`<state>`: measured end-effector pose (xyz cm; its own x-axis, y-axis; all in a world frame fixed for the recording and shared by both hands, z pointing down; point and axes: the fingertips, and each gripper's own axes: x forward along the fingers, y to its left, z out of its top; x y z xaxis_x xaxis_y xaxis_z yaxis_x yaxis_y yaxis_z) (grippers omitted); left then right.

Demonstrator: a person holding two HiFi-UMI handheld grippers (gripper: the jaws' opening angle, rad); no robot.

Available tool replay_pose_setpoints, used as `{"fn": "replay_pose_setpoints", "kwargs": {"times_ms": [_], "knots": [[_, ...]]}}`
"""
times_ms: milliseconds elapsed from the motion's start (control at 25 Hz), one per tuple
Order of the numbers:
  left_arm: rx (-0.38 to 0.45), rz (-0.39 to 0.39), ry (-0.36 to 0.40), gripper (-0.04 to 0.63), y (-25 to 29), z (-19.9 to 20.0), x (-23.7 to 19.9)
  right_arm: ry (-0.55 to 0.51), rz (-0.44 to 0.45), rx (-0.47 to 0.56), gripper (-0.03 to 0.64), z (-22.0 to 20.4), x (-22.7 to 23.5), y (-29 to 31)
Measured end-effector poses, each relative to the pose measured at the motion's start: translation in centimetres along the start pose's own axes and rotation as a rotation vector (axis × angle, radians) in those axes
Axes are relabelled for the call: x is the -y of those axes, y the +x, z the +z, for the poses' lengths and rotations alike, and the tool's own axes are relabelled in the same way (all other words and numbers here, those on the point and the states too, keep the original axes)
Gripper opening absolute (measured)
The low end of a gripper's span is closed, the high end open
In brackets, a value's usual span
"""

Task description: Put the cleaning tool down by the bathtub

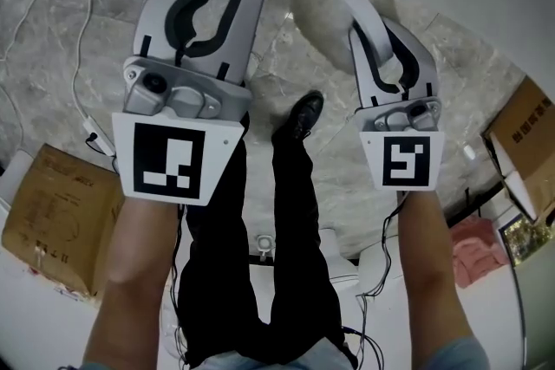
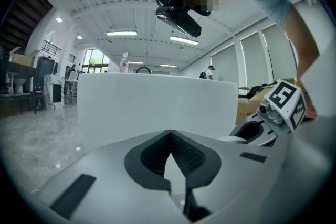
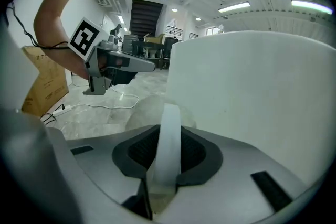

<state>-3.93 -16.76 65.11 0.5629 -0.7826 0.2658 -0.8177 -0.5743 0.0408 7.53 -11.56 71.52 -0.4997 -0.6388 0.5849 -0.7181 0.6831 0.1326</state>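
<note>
Head view: my right tool (image 1: 364, 17) is clamped on the white handle (image 1: 357, 0) of the cleaning brush (image 1: 325, 0). The brush's fluffy round head lies beyond the jaw tips, at about 11 o'clock from them, above the marble floor (image 1: 69, 56). I cannot tell whether the head touches the floor.

Right gripper view: the handle (image 3: 169, 134) stands between the two pads of my right tool (image 3: 165, 152) and runs out toward 12 o'clock. The fluffy head (image 3: 144, 110) sits just past it, close beside the white bathtub (image 3: 252, 92), which rises at 3 o'clock.

Left gripper view: my left tool (image 2: 170, 134) has its jaws together at the tips with nothing between them, facing the bathtub (image 2: 157, 107).
</note>
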Motion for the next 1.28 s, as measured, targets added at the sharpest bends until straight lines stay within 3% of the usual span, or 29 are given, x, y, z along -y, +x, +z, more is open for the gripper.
{"fn": "replay_pose_setpoints", "kwargs": {"times_ms": [920, 1280], "knots": [[-0.028, -0.048, 0.029, 0.015, 2.7, -6.8, -0.6, -0.069, 0.039, -0.084, 0.101, -7.2, -0.7, 5.8], [-0.05, -0.031, 0.036, 0.015, 3.6, -9.3, -1.1, -0.09, 0.064, -0.076, 0.103, -9.4, -0.9, 8.4]]}}
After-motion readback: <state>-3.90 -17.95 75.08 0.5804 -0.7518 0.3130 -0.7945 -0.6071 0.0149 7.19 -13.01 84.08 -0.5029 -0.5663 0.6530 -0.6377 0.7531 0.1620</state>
